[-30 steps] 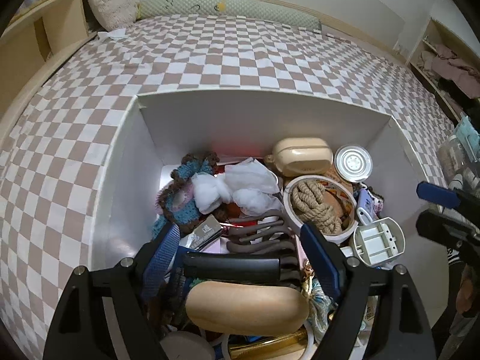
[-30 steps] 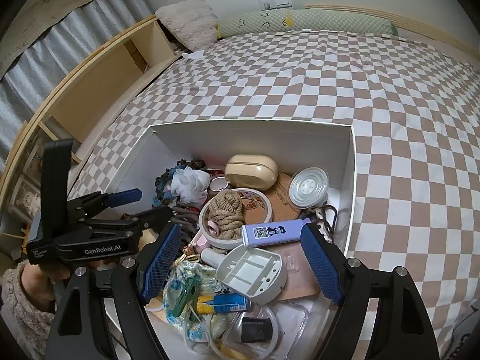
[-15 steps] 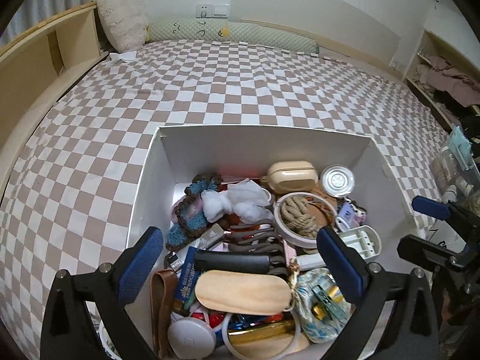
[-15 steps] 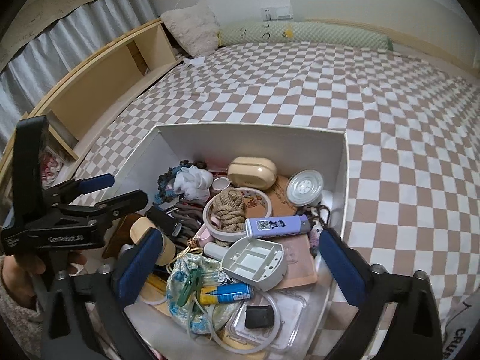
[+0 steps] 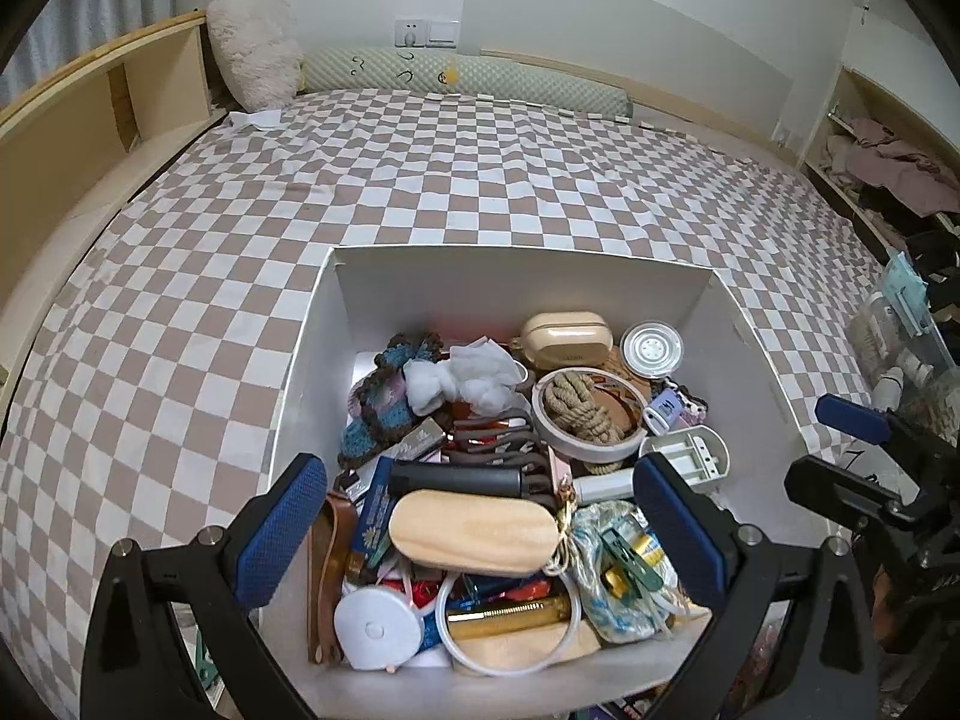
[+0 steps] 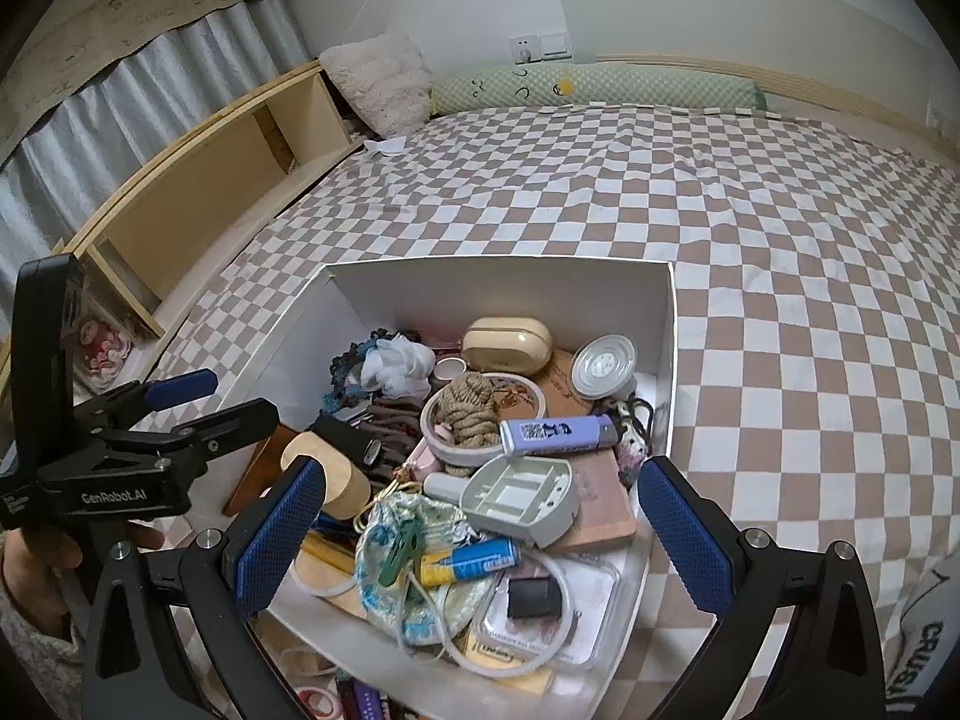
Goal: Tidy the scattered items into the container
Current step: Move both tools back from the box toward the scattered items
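A white box (image 5: 522, 255) on the checked bed is full of small things: a wooden oval brush (image 5: 474, 531), a black cylinder (image 5: 453, 478), a tape ring with rope (image 5: 585, 414), a beige case (image 5: 567, 339). My left gripper (image 5: 477, 480) hangs open above the near end of the box, touching nothing. My right gripper (image 6: 480, 474) is open too, over a grey plastic holder (image 6: 519, 498) and a purple lighter (image 6: 558, 432) in the same white box (image 6: 498, 267). Each gripper shows in the other's view: the right gripper (image 5: 852, 438) and the left gripper (image 6: 180, 402).
The checked bed cover (image 5: 420, 180) spreads behind and beside the box. A wooden shelf unit (image 6: 198, 192) runs along the left, with a pillow (image 5: 255, 60) at the head. A clear bin of bottles (image 5: 900, 348) stands right. A hand (image 6: 36, 558) holds the left gripper.
Both grippers' jaws have spread wider. Both have drawn back and up from the box, which now looks smaller, and the brush lies free below the left jaws.
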`<state>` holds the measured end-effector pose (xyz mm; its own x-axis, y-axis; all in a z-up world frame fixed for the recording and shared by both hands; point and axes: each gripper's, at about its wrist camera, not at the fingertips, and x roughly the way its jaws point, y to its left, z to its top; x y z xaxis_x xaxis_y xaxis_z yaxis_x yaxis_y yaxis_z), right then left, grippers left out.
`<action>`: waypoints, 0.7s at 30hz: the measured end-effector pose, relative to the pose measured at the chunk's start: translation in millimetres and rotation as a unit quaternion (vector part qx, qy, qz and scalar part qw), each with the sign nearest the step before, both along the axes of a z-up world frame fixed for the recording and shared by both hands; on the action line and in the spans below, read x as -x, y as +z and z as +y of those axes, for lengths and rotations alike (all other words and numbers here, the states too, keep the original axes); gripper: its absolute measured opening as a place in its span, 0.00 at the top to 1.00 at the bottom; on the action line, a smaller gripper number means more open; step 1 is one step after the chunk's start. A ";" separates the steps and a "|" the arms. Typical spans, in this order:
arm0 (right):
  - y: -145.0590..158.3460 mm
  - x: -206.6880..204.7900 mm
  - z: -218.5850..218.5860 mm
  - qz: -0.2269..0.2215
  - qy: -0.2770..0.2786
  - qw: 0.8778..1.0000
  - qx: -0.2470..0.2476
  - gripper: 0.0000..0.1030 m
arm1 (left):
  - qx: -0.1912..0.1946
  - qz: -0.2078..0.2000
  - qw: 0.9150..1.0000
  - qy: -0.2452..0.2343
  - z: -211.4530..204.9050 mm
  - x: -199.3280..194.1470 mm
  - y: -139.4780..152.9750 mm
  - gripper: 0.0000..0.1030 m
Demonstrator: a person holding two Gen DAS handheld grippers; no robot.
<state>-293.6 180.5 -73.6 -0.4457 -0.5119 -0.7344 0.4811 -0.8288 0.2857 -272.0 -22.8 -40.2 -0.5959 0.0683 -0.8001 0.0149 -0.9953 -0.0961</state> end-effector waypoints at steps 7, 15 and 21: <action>0.6 -18.7 8.9 0.010 0.001 1.000 -0.005 0.00 | -0.007 0.008 1.000 0.003 -2.2 -22.2 3.7 0.00; 4.9 -41.0 28.7 0.009 -0.006 1.000 0.007 0.00 | -0.009 0.025 1.000 0.009 -4.7 -47.8 9.9 0.00; 5.7 -61.9 36.4 0.013 -0.004 1.000 0.015 0.00 | 0.024 0.068 0.997 -0.006 5.0 -79.3 21.9 0.00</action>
<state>-231.8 216.9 -67.9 -0.4677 -0.5304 -0.7071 0.4825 -0.8235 0.2986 -192.7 -17.8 -18.3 -0.6984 0.0389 -0.7147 -0.0068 -0.9988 -0.0477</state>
